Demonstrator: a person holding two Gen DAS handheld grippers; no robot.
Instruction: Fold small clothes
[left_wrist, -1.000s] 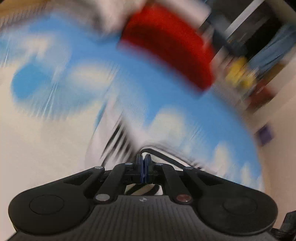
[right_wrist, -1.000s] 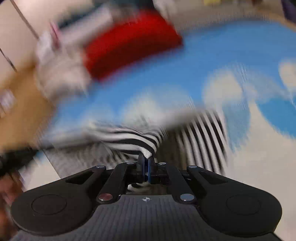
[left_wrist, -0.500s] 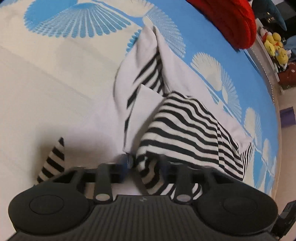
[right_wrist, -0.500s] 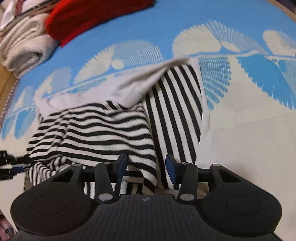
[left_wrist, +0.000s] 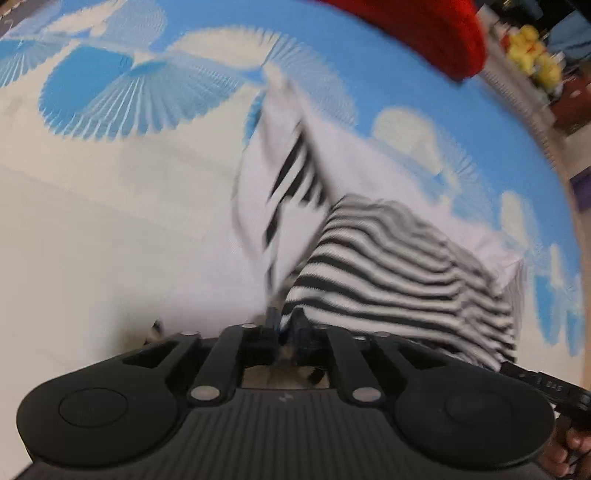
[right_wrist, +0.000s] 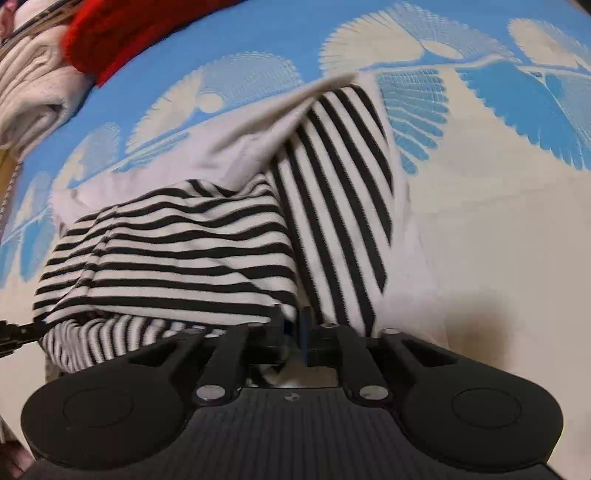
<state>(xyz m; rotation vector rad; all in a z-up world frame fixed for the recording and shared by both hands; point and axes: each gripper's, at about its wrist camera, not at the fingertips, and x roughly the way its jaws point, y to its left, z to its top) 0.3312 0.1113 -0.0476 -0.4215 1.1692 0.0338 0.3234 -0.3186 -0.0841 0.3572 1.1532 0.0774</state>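
Fingers of both grippers, left (left_wrist: 287, 328) and right (right_wrist: 293, 325), pinch the striped garment (right_wrist: 177, 254); only the right view shows folded cream blankets (right_wrist: 29, 92).

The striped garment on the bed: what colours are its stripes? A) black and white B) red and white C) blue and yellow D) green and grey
A: the striped garment shows black and white bands in both wrist views, lying on the blue and cream bedspread, with the right gripper closed on its near edge.
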